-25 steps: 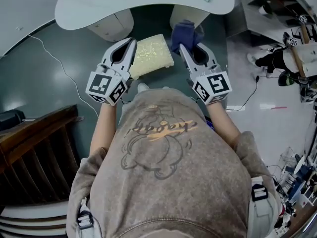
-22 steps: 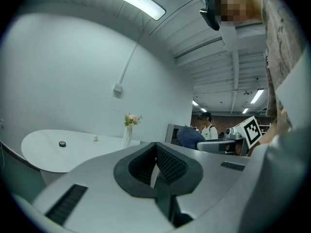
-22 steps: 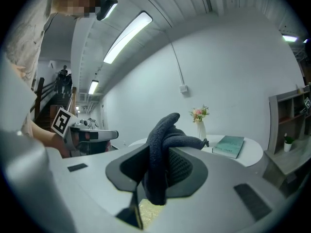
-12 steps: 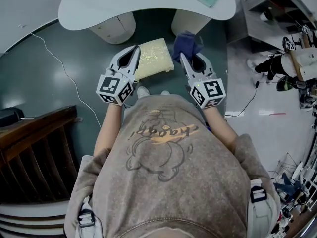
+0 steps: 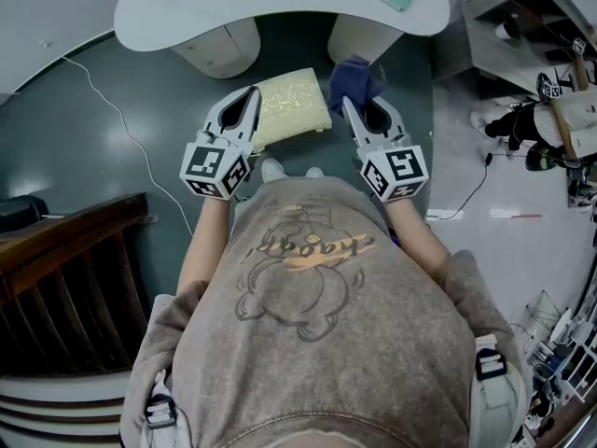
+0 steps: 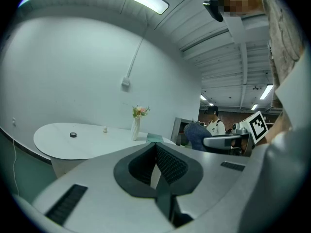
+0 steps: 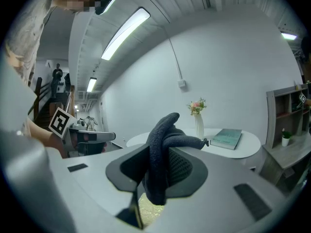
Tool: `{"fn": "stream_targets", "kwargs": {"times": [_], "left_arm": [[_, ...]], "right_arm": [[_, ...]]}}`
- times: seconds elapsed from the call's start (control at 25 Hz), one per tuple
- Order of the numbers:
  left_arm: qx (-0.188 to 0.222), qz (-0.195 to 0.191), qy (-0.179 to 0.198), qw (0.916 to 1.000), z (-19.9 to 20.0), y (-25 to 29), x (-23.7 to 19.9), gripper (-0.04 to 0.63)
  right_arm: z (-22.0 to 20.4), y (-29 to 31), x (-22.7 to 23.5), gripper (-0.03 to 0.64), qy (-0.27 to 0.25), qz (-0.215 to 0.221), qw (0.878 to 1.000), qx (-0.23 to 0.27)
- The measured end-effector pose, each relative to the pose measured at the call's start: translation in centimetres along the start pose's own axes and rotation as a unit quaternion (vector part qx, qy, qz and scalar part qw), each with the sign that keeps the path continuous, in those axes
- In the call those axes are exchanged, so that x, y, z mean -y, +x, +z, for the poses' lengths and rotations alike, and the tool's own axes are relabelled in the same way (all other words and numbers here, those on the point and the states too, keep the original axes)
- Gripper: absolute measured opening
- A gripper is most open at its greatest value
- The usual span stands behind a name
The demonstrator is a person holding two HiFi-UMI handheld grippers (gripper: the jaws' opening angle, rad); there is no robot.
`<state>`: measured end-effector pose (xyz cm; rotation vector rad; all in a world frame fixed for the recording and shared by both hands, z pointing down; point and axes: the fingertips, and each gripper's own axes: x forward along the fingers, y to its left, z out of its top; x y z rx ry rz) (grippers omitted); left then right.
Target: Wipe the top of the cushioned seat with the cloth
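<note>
Pinching the dark blue cloth (image 5: 353, 79), the right gripper (image 5: 347, 103) hung at the yellow cushioned seat's (image 5: 291, 108) right edge; the left gripper (image 5: 254, 97), jaws pressed together and empty, hung at its left

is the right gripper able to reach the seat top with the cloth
Likely yes: the right gripper, shut on the cloth, hangs beside the cushioned seat, its top bare; the left gripper sits at its other edge.

The cushioned seat (image 5: 291, 105) is open from above. Just beyond it the white tabletop (image 5: 280, 12) overhangs, and its two pedestals (image 5: 216, 47) block the far side. Open floor (image 5: 112, 171) lies to the left.
</note>
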<state>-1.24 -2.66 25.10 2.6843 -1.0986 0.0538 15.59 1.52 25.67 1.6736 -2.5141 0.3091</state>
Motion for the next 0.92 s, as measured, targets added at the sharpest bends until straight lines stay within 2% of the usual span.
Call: {"fn": "stream_targets", "kwargs": {"times": [0.6,0.92], "left_arm": [[-0.01,-0.005,0.009,0.9999,-0.1,-0.7,1.2,0.017],[-0.014,0.001,0.0,0.9999,-0.6,-0.4,0.2,0.017]], "right_arm": [[-0.6,-0.2,-1.0,0.098,0.003,0.011,1.0,-0.007],[-1.3,0.7,-0.9,0.098,0.004,0.012,1.0,-0.015]]}}
